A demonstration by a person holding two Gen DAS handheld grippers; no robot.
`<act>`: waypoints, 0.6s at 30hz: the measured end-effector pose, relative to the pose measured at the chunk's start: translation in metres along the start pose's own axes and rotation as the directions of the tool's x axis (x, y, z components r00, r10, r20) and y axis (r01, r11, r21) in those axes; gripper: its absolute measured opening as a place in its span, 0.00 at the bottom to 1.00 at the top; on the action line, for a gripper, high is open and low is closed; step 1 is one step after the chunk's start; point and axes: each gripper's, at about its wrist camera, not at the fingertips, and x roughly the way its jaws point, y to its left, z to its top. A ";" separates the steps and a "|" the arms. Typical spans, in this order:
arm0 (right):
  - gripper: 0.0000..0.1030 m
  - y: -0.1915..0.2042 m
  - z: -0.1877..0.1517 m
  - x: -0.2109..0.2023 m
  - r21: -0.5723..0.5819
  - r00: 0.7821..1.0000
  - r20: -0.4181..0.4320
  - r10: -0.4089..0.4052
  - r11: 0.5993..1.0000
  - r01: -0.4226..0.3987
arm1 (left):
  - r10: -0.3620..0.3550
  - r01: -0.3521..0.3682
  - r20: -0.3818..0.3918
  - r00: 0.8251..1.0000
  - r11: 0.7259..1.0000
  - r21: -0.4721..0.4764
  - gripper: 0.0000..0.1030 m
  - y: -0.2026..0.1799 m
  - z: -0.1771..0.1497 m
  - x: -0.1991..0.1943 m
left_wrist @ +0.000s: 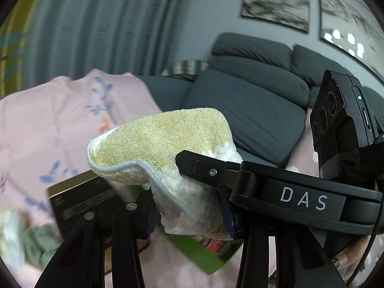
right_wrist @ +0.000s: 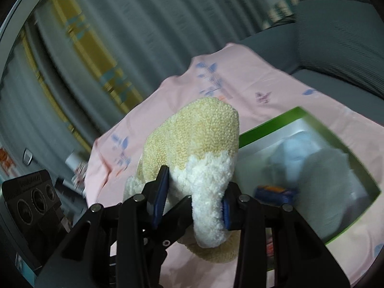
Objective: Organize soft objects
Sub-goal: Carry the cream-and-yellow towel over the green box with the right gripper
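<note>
A fluffy yellow-and-white cloth (left_wrist: 156,141) hangs in the air over a pink flowered sheet (left_wrist: 48,124). In the left wrist view my left gripper (left_wrist: 189,213) is shut on its white lower part. My right gripper (left_wrist: 204,175), marked DAS, reaches in from the right and clamps the same cloth from the side. In the right wrist view the cloth (right_wrist: 199,139) bulges up between the blue pads of my right gripper (right_wrist: 193,202), which is shut on its white edge. The left gripper's camera block (right_wrist: 31,199) shows at lower left.
A green-rimmed box (right_wrist: 271,122) lies on the sheet (right_wrist: 240,84) to the right, with pale blue and white soft things inside. A dark box (left_wrist: 79,204) and a greenish cloth (left_wrist: 36,244) lie lower left. A grey sofa (left_wrist: 240,110) and curtains stand behind.
</note>
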 end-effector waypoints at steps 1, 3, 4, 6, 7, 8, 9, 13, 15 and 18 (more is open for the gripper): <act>0.36 -0.006 0.002 -0.001 0.015 1.000 0.011 -0.015 1.000 0.015 | -0.011 0.011 -0.011 1.000 1.000 0.010 0.44 -0.004 0.002 0.008; 0.36 -0.022 0.005 -0.002 0.049 0.998 0.031 -0.052 0.998 0.050 | -0.026 0.027 -0.034 0.999 0.999 0.023 0.44 -0.010 0.004 0.024; 0.35 -0.028 0.006 -0.001 0.063 0.997 0.036 -0.064 0.996 0.062 | -0.031 0.032 -0.046 0.998 0.999 0.028 0.44 -0.013 0.004 0.032; 0.35 -0.044 0.007 0.002 0.109 0.996 0.035 -0.086 0.991 0.081 | -0.043 0.046 -0.079 0.996 0.998 0.034 0.44 -0.017 0.004 0.049; 0.35 -0.051 0.008 0.005 0.125 0.995 0.030 -0.092 0.988 0.087 | -0.048 0.052 -0.095 0.994 0.998 0.033 0.44 -0.018 0.002 0.056; 0.35 -0.058 0.007 0.008 0.146 0.995 0.024 -0.100 0.985 0.096 | -0.053 0.057 -0.117 0.992 0.998 0.031 0.44 -0.019 0.001 0.066; 0.35 -0.061 0.007 0.012 0.162 0.994 0.017 -0.108 0.981 0.103 | -0.052 0.056 -0.133 0.990 0.998 0.028 0.44 -0.020 -0.001 0.071; 0.34 -0.080 0.003 0.023 0.218 0.989 -0.017 -0.147 0.965 0.147 | -0.030 0.035 -0.194 0.981 0.999 0.022 0.44 -0.022 -0.006 0.095; 0.34 -0.086 0.001 0.031 0.248 0.988 -0.037 -0.153 0.956 0.157 | -0.016 0.021 -0.223 0.975 1.000 0.018 0.44 -0.023 -0.009 0.103; 0.33 -0.092 0.000 0.035 0.259 0.981 -0.058 -0.186 0.946 0.194 | 0.019 -0.020 -0.261 0.965 1.000 0.000 0.44 -0.021 -0.013 0.114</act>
